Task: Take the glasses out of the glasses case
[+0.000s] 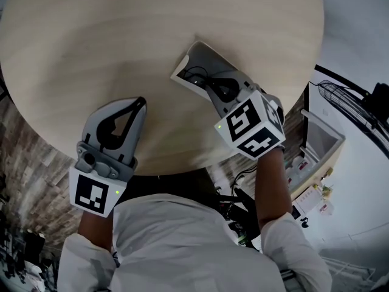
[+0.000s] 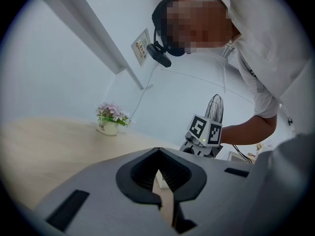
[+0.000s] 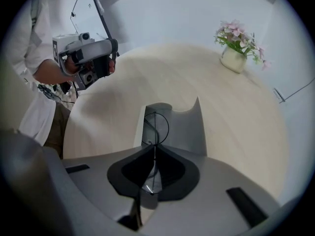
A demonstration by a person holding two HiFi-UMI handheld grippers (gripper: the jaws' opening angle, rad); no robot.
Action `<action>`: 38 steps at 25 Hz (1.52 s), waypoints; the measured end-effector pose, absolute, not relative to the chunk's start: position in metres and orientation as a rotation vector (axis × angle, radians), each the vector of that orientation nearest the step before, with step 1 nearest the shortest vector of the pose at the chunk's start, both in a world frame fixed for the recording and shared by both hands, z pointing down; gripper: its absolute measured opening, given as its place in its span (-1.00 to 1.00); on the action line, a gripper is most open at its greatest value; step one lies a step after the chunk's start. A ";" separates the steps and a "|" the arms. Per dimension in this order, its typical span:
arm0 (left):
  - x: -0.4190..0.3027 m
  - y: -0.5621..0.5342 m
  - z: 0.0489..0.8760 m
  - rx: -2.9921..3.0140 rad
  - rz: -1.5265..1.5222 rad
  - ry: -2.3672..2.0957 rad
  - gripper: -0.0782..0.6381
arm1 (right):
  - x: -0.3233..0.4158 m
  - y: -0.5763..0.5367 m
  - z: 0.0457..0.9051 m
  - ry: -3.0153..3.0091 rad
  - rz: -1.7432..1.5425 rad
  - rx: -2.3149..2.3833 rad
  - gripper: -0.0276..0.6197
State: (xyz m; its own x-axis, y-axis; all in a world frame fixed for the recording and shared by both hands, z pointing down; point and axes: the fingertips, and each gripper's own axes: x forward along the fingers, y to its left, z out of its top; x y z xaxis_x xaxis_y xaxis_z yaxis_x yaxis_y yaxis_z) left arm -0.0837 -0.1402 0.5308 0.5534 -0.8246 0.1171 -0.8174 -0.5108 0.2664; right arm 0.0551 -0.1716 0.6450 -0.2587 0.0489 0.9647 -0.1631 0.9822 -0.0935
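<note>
We hold the right gripper point(image 3: 153, 146) over the open glasses case point(image 3: 184, 127). Its two jaws are pinched tight on the thin wire glasses point(image 3: 156, 127). The glasses are inside the case, at its left side, by the white edge. They stand up on their thin side. Their long way runs the same way as the jaws, straight away from the gripper. One round lens is out past the jaw tips. The other lens sits back between the jaws.

The case lies on the round wooden table point(image 1: 91, 35), near the edge on our right side. Its long way also runs away from the right gripper.

Our left gripper point(image 1: 141, 103) is well apart from the case, over the near left part of the table. Its jaw tips are pressed together and there is nothing between them.

A small pot of pink flowers point(image 3: 235, 58) stands far across the table.
</note>
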 end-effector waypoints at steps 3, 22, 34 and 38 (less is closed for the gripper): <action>-0.086 -0.141 0.533 2.516 -0.025 -1.348 -0.75 | 0.059 -0.178 0.643 -1.838 0.162 0.141 -0.82; -0.109 -0.132 0.442 2.626 0.004 -1.212 -0.74 | 0.038 -0.173 0.431 -2.175 0.004 0.743 -0.82; -0.076 -0.095 0.282 2.754 -0.110 -1.250 -0.75 | 0.102 -0.094 0.218 -2.547 -0.180 1.199 -0.82; -0.054 -0.054 0.233 2.811 -0.127 -1.292 -0.75 | 0.144 -0.038 0.172 -2.652 -0.259 1.303 -0.82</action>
State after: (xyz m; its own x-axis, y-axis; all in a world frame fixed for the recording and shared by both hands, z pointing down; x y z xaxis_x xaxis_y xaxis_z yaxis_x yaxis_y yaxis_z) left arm -0.0543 -0.0537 0.2334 0.6485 -0.7592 -0.0553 -0.7555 -0.6508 0.0754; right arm 0.1439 -0.0383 0.1721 -0.6014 -0.7949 0.0801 -0.7645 0.6017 0.2315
